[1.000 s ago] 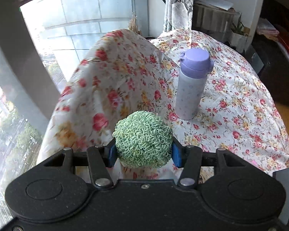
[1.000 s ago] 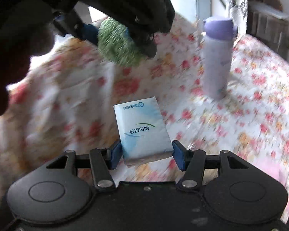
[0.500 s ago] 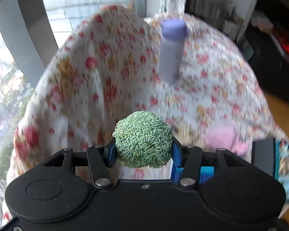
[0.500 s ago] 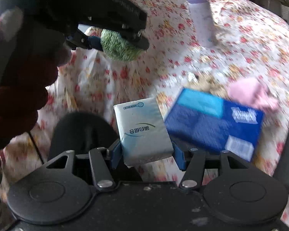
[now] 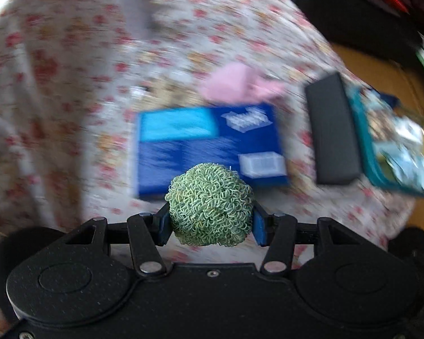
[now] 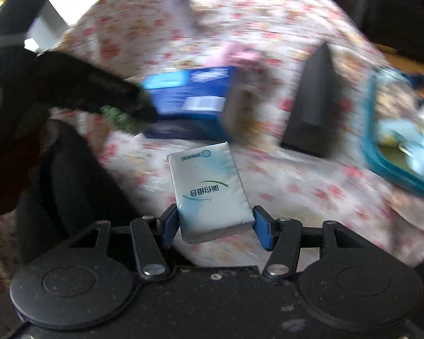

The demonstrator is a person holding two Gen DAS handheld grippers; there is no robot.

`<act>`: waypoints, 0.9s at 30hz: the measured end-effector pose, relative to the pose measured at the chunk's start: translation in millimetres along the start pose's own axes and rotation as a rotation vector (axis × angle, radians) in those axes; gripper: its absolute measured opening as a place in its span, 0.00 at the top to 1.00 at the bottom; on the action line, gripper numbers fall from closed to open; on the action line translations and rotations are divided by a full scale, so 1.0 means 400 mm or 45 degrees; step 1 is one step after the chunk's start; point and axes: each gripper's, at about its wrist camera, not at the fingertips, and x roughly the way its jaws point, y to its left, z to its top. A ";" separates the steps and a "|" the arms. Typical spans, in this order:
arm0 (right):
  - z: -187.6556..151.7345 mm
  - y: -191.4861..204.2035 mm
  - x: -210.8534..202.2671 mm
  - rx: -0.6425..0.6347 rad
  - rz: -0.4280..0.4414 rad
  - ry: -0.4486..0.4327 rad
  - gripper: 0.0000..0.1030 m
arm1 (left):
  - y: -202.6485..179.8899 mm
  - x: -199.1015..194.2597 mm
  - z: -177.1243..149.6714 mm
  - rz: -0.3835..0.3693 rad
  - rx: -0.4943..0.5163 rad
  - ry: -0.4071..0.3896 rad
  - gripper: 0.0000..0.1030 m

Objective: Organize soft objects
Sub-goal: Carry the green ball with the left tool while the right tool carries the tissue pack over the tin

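Observation:
My left gripper (image 5: pixel 210 221) is shut on a green curly scrubber ball (image 5: pixel 209 203) and holds it above the flowered cloth (image 5: pixel 56 99). My right gripper (image 6: pixel 214 224) is shut on a white tissue pack (image 6: pixel 210 195). The left gripper with the green ball (image 6: pixel 121 118) shows at the left of the right wrist view. A blue box (image 5: pixel 206 147) lies flat on the cloth ahead, with a pink soft object (image 5: pixel 237 84) behind it. Both views are blurred by motion.
A black block (image 5: pixel 332 130) stands right of the blue box, also in the right wrist view (image 6: pixel 313 99). A teal-rimmed tray (image 5: pixel 393 141) with mixed items lies at the far right. A purple bottle (image 6: pixel 175 5) stands at the back. The cloth drops off at the left.
Both grippers have swung down and to the right, each keeping its object. The bottle has slid to the top of view; the blue box, black block and teal tray came in.

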 end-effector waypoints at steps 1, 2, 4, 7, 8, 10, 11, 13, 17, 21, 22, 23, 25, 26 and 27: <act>-0.013 -0.027 -0.010 0.037 -0.028 -0.005 0.47 | -0.023 0.001 -0.006 -0.026 0.026 0.009 0.50; -0.026 -0.058 -0.023 0.082 -0.051 -0.012 0.47 | -0.047 0.003 -0.010 -0.053 0.048 0.018 0.50; -0.049 -0.117 -0.049 0.167 -0.100 -0.027 0.47 | -0.102 0.007 -0.020 -0.116 0.099 0.036 0.50; -0.079 -0.214 -0.090 0.306 -0.193 -0.063 0.47 | -0.189 0.009 -0.025 -0.198 0.188 0.055 0.50; -0.084 -0.240 -0.099 0.348 -0.217 -0.075 0.47 | -0.222 0.009 -0.025 -0.225 0.221 0.058 0.50; -0.096 -0.299 -0.128 0.435 -0.271 -0.107 0.47 | -0.277 0.010 -0.023 -0.274 0.274 0.062 0.50; -0.097 -0.321 -0.136 0.466 -0.296 -0.124 0.46 | -0.308 0.009 -0.019 -0.307 0.299 0.064 0.50; -0.097 -0.373 -0.155 0.523 -0.352 -0.162 0.46 | -0.356 0.008 -0.009 -0.353 0.335 0.067 0.50; -0.075 -0.470 -0.210 0.607 -0.472 -0.252 0.46 | -0.448 0.005 0.022 -0.397 0.389 0.030 0.50; -0.039 -0.565 -0.252 0.693 -0.558 -0.324 0.46 | -0.515 0.010 0.056 -0.427 0.425 -0.009 0.49; -0.031 -0.586 -0.262 0.710 -0.584 -0.339 0.46 | -0.531 0.014 0.066 -0.424 0.433 -0.020 0.49; -0.026 -0.601 -0.269 0.717 -0.601 -0.352 0.46 | -0.543 0.022 0.073 -0.419 0.438 -0.029 0.49; -0.019 -0.632 -0.287 0.742 -0.624 -0.373 0.46 | -0.565 0.038 0.092 -0.416 0.441 -0.038 0.49; -0.017 -0.646 -0.291 0.753 -0.627 -0.381 0.46 | -0.574 0.046 0.102 -0.416 0.437 -0.037 0.49; -0.015 -0.655 -0.292 0.763 -0.628 -0.385 0.46 | -0.579 0.051 0.109 -0.418 0.432 -0.037 0.49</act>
